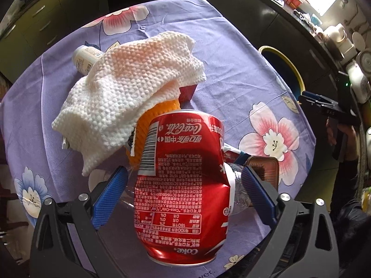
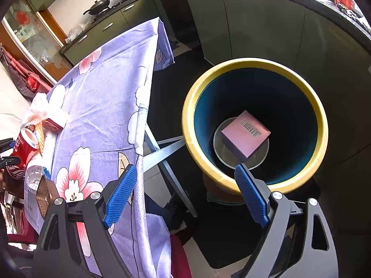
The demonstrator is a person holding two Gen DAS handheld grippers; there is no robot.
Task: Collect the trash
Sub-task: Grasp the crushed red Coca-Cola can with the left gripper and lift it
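A dented red Coke can (image 1: 183,180) stands between the open blue pads of my left gripper (image 1: 184,180); the pads do not touch it. Behind it lie a white knitted cloth (image 1: 129,85), an orange thing (image 1: 148,129), a clear plastic bottle (image 1: 238,190), a brown tin (image 1: 264,166) and a white bottle (image 1: 85,58). My right gripper (image 2: 185,180) is open and empty above the edge of the yellow-rimmed bin (image 2: 201,162). A pink box (image 2: 245,134) lies at the bin's bottom. The can shows far left in the right wrist view (image 2: 24,148).
The table carries a purple flowered cloth (image 1: 231,69). The bin (image 1: 299,78) stands off the table's right edge, on the floor by the metal table legs (image 2: 167,150). Dark kitchen cabinets (image 2: 255,23) run behind. A small red box (image 2: 55,120) sits by the cloth.
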